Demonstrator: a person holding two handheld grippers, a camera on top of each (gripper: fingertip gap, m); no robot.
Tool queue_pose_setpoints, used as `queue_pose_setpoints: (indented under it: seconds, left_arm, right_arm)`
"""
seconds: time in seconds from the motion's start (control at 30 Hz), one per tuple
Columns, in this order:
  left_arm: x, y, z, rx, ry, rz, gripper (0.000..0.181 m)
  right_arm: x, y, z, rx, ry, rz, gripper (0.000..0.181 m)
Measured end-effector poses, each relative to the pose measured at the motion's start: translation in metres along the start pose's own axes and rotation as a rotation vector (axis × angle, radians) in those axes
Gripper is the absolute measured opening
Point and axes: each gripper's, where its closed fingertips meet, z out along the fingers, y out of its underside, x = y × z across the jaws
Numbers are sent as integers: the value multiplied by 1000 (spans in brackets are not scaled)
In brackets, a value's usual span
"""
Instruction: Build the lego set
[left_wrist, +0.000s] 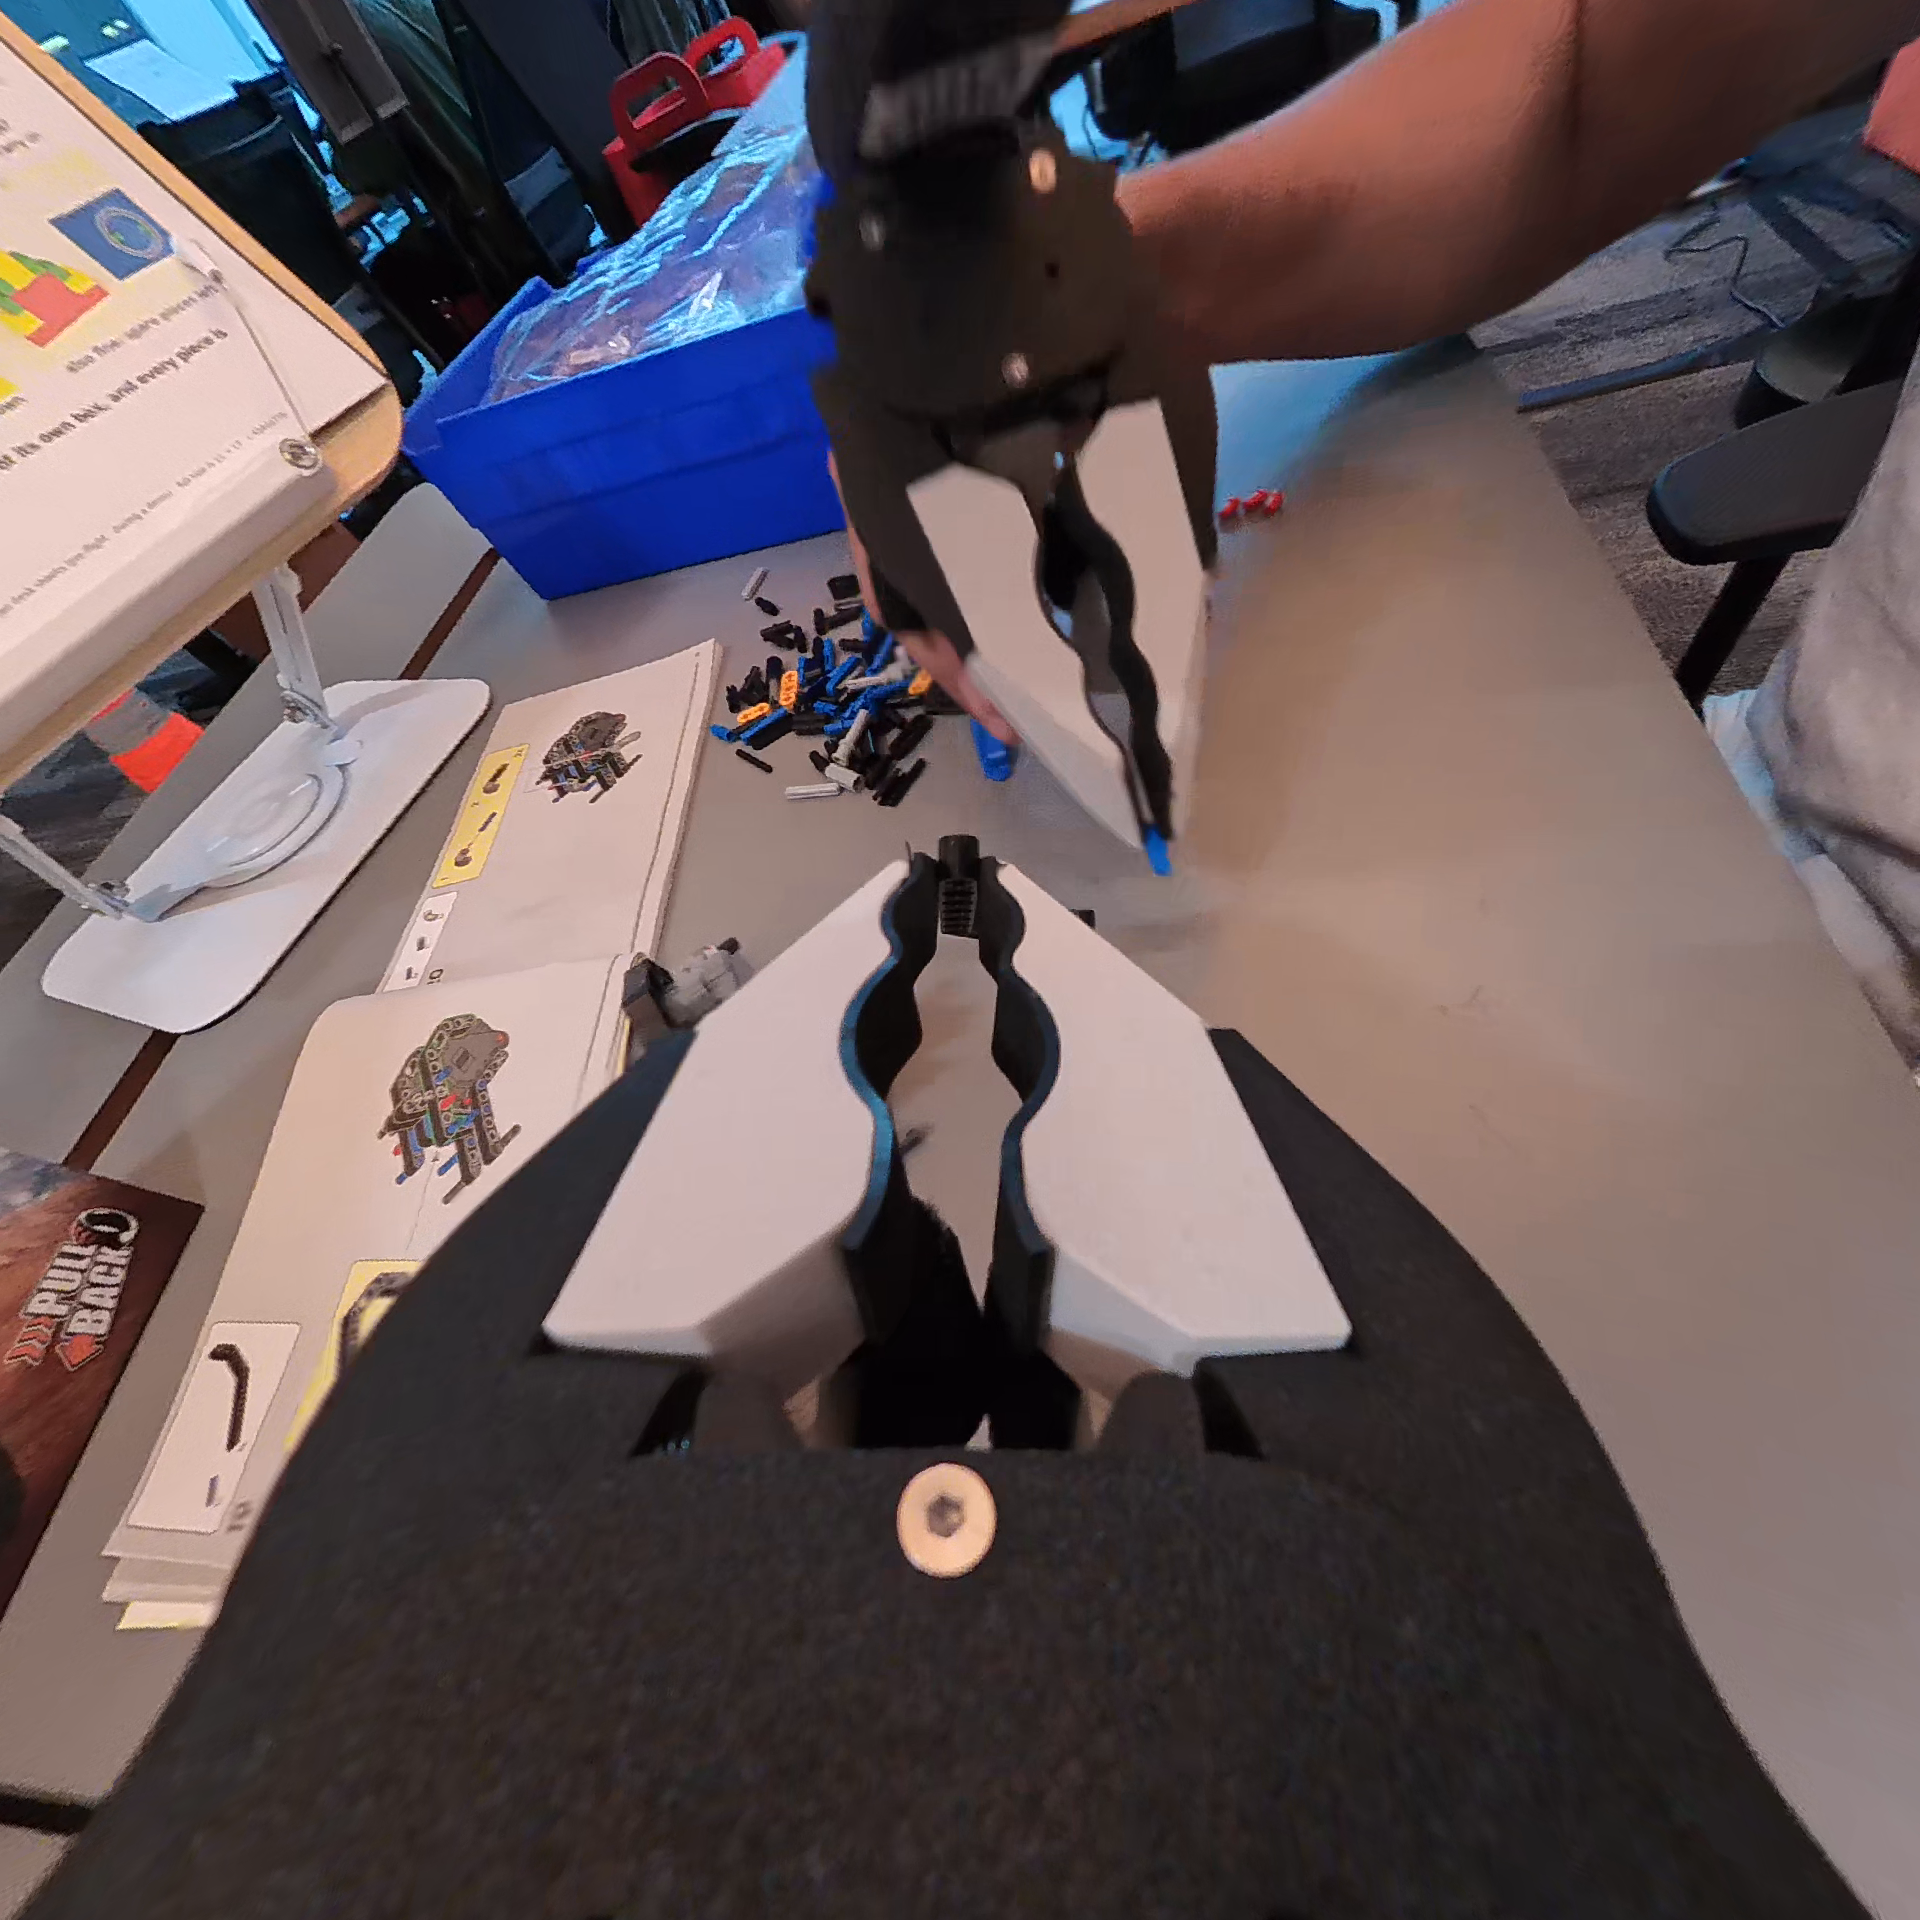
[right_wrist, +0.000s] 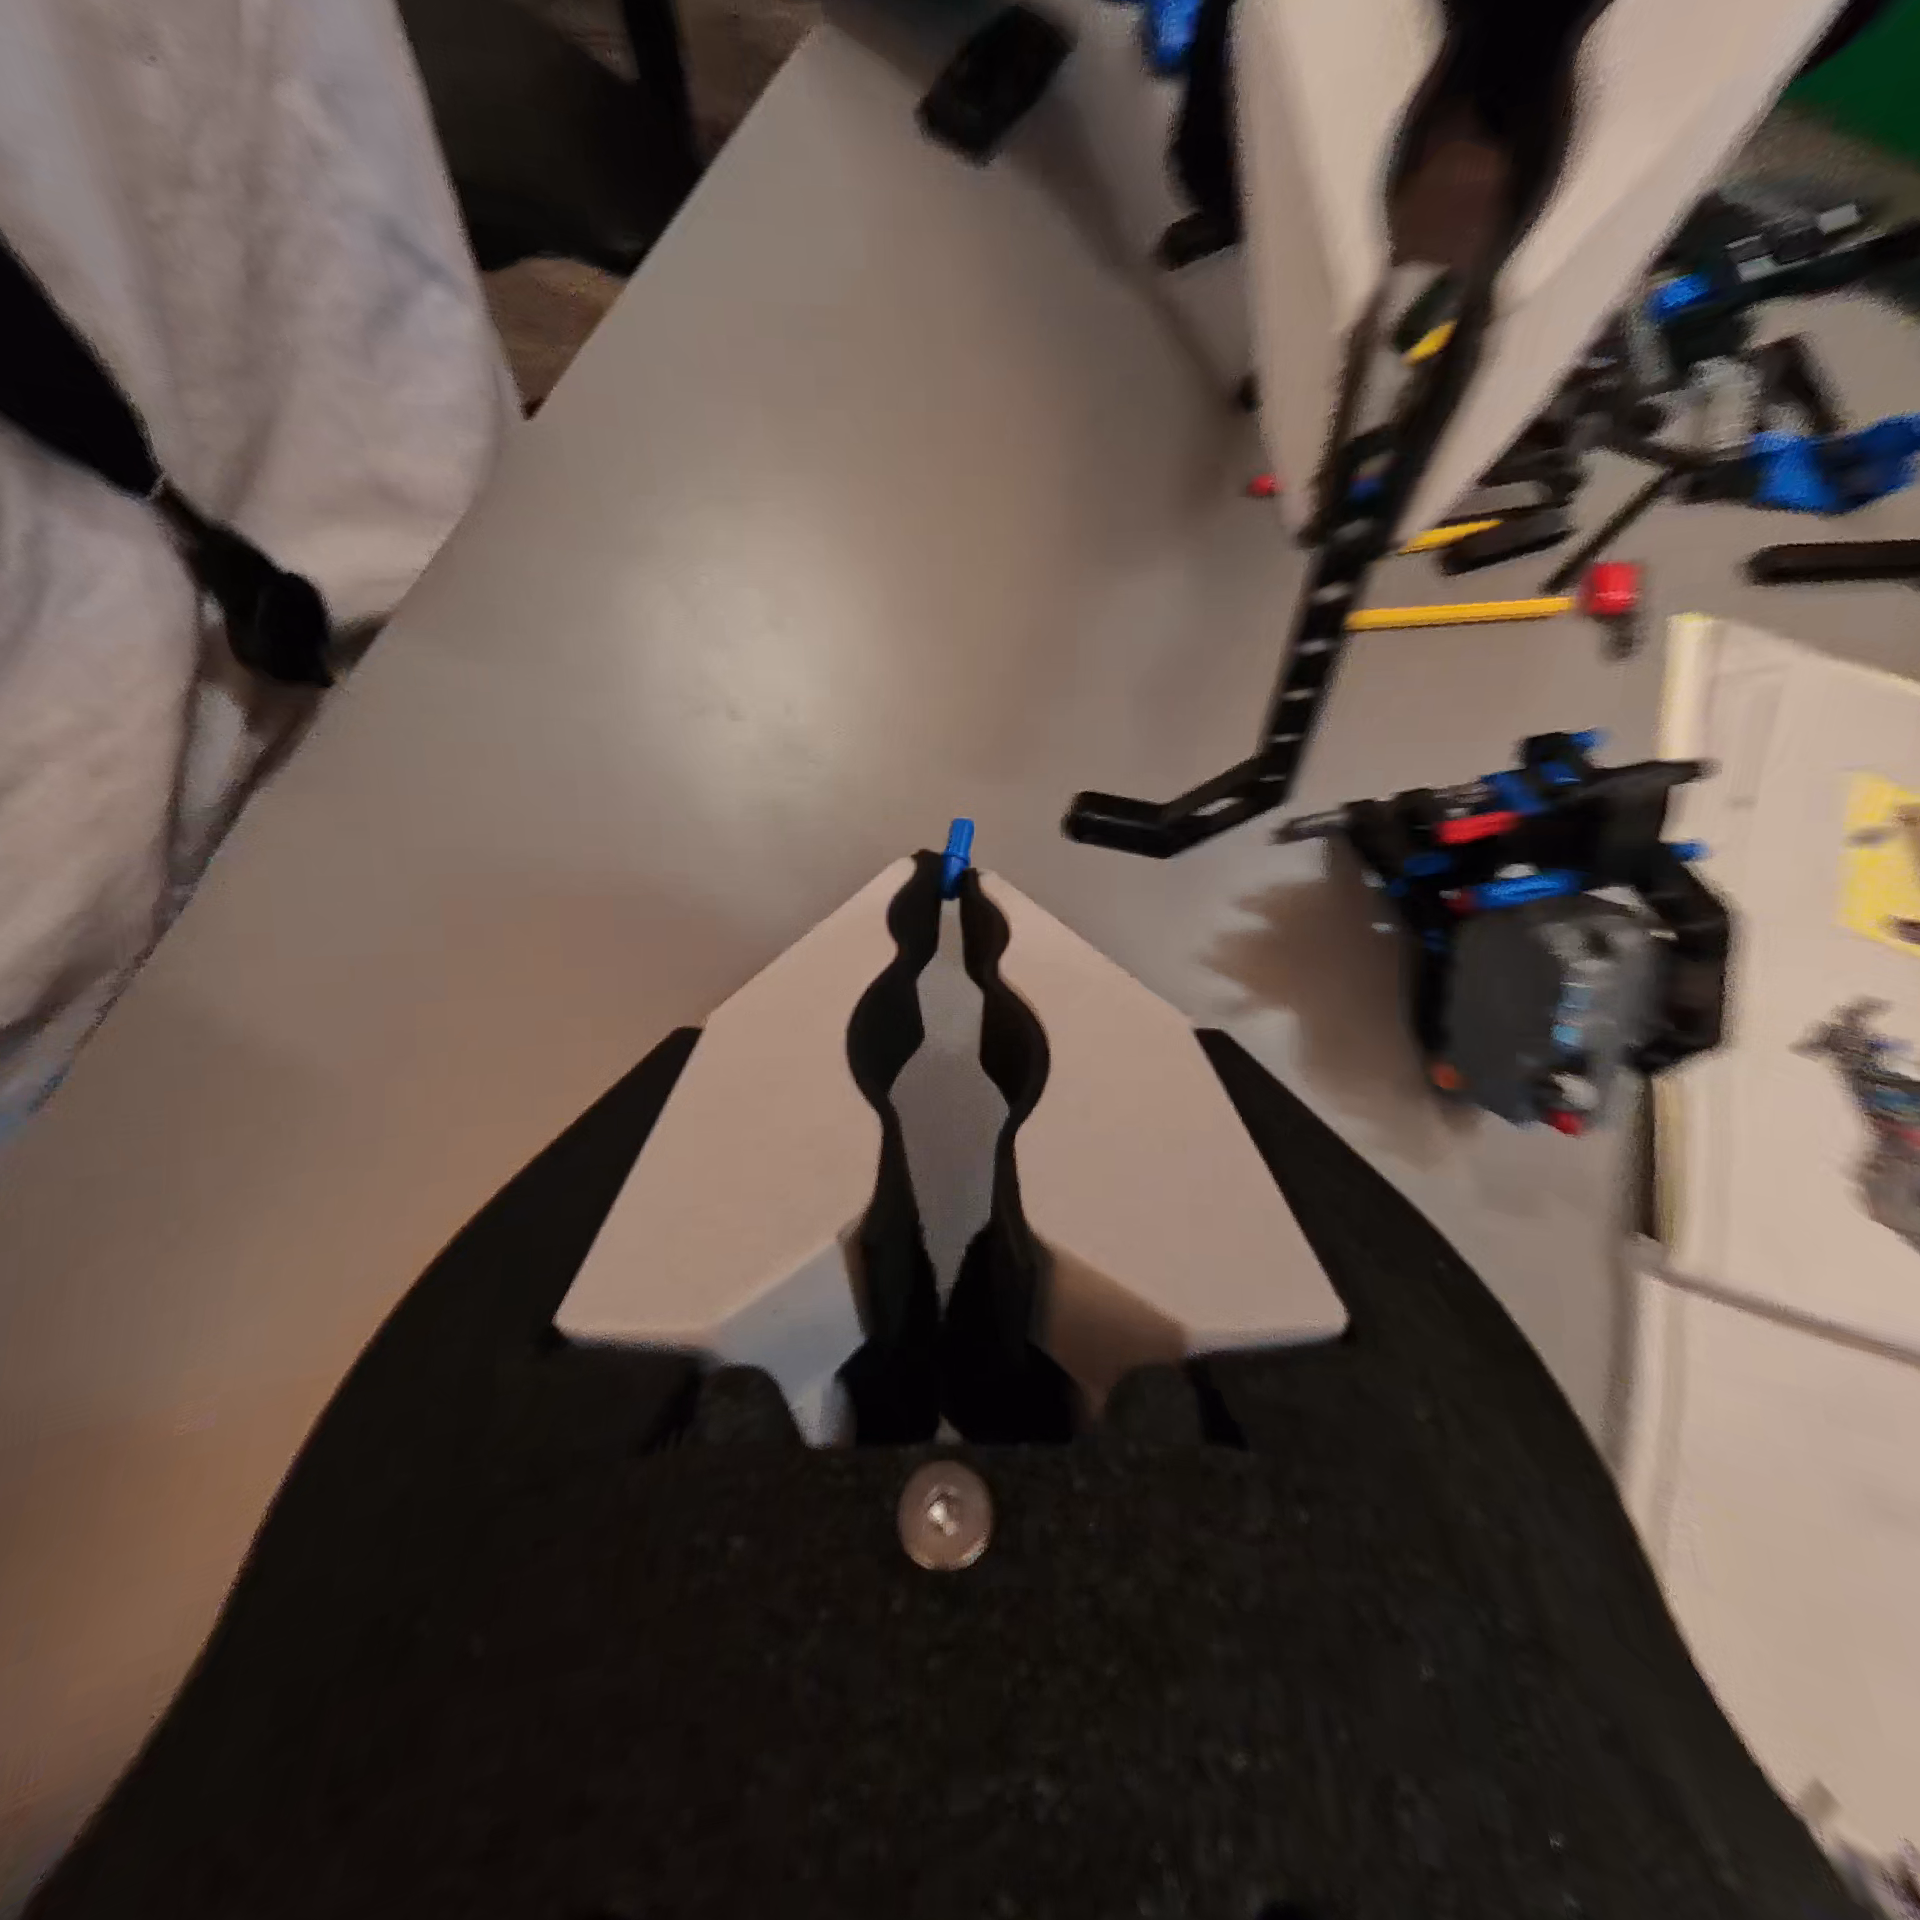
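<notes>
Right wrist view looks down along the right claw (right_wrist: 958, 878), whose tips are pinched onto a small blue pin (right_wrist: 957, 854); the pin pokes out past the tips over a bare stretch of the grey worktop (right_wrist: 727, 582). Up and to the right in the same view, the left claw (right_wrist: 1340, 530) comes down from the top edge, closed on a long black angled beam (right_wrist: 1262, 769) that hangs below it, its bent lower end pointing toward the pin. Just right of the beam's end the partly built model (right_wrist: 1548, 935), black and grey with blue and red parts, sits on the worktop beside the open instruction booklet (right_wrist: 1808, 1039). Loose yellow axles and other blurred pieces lie farther back.

In the left wrist view the left claw shows its tips narrowed around the black beam's top end (left_wrist: 958, 883). Ahead of it, a bare forearm (left_wrist: 1403, 208) reaches in from the upper right, the hand tilting the right claw (left_wrist: 1155, 847) steeply downward, its tips close above the worktop with the blue pin held at the very end. Behind lies a pile of small black, blue and grey pins (left_wrist: 831, 707), then a blue bin (left_wrist: 644, 457) holding plastic bags. The booklet pages lie to the left, next to a white stand (left_wrist: 260, 821).
</notes>
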Motion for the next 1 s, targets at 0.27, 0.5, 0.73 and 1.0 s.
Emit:
queue_pose_setpoints:
  seconds: [0.27,0.5,0.73,1.0]
  left_arm:
    - [18,9,22,-24,81,-93,6]
    - [38,23,46,-96,128,-149,6]
    - [56,41,56,-246,142,-117,6]
    - [72,60,67,-360,147,-95,15]
  right_arm:
    - [17,6,-29,24,266,123,3]
    - [15,19,-38,39,264,181,3]
    - [2,17,-23,-7,220,146,3]
    - [-5,17,-11,-5,162,162,3]
